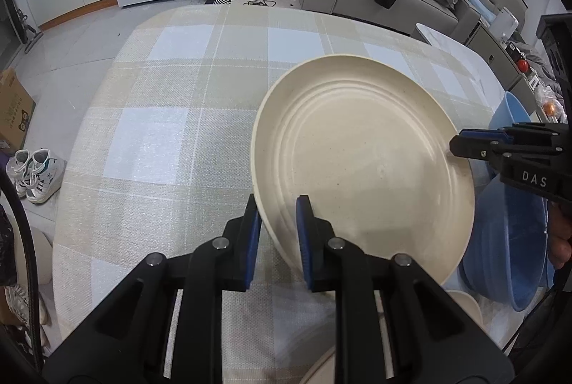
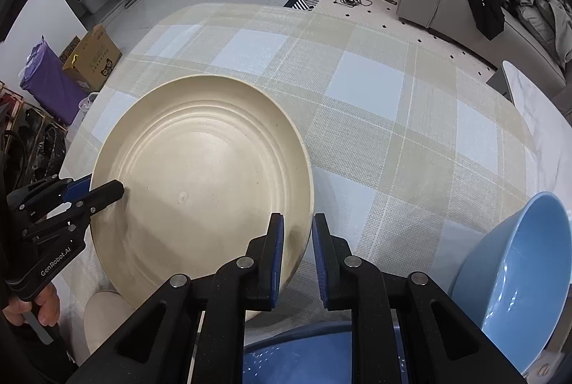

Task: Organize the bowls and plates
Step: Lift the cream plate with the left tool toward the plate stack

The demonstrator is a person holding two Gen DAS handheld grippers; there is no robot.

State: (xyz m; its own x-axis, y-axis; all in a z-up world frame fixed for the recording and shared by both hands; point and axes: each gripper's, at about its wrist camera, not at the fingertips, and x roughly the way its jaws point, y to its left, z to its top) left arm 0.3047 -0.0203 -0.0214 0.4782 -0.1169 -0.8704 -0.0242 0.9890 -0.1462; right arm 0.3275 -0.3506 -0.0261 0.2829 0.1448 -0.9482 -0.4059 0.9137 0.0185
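Note:
A large cream plate [image 1: 364, 162] [image 2: 200, 176] with ringed ridges hangs tilted just above the checked tablecloth, held by both grippers. My left gripper [image 1: 277, 234] is shut on the plate's near left rim, one blue pad under the rim and one on the inner face. My right gripper [image 2: 298, 252] is shut on the opposite rim. Each wrist view also shows the other gripper clamped at the plate's edge: the right gripper [image 1: 461, 144] and the left gripper [image 2: 107, 191]. Another cream dish [image 2: 103, 316] [image 1: 464, 305] lies below the plate near the table's front.
A light blue bowl [image 2: 518, 277] [image 1: 514, 241] sits right of the plate, and another blue dish [image 2: 296, 355] lies under the right gripper. The checked tablecloth [image 1: 161, 119] stretches bare to the left and far side. A sofa, washing machine and boxes stand beyond.

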